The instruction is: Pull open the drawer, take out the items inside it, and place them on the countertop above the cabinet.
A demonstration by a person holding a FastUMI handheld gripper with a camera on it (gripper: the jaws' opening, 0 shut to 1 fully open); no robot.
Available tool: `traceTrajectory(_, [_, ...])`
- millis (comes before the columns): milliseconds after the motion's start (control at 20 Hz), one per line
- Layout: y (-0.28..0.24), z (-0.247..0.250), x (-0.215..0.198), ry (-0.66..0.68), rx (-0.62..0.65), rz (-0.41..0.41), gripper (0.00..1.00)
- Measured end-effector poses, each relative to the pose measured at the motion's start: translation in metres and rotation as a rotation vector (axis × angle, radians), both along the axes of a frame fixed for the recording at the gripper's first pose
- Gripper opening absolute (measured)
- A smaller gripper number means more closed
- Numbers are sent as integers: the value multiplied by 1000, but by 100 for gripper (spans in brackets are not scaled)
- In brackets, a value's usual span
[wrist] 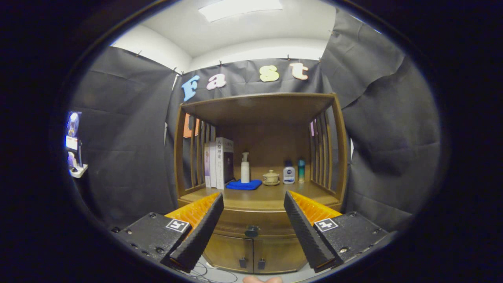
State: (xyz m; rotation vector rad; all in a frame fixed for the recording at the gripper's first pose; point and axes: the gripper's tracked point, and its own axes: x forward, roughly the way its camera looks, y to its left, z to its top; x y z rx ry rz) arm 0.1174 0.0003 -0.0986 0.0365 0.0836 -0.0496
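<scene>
Gripper (253,204) fingers spread apart, closed drawer (251,224) facing them, knob (251,231) between.

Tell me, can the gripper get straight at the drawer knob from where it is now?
Probably yes. The gripper is open, its fingers spread apart, and the drawer knob sits between them and a little beyond, on the closed drawer below the countertop. Nothing stands in front of the knob.

light: ceiling panel (240,8), bright | booth dim | focus sharp | edges fisheye-bent
</scene>
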Motion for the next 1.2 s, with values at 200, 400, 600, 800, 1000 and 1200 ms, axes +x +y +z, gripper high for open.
traceTrajectory(200, [3,-66,36,84,-16,-17,100])
traceTrajectory(400, [5,-105,73,126,45,-31,100])
traceTrajectory(600, [1,-148,102,213,70,-43,96])
traceTrajectory(800, [-12,-174,112,234,77,-101,83])
traceTrajectory(1000, [-8,-194,118,241,60,-114,62])
traceTrajectory(1200, [-12,-197,129,246,87,-147,53])
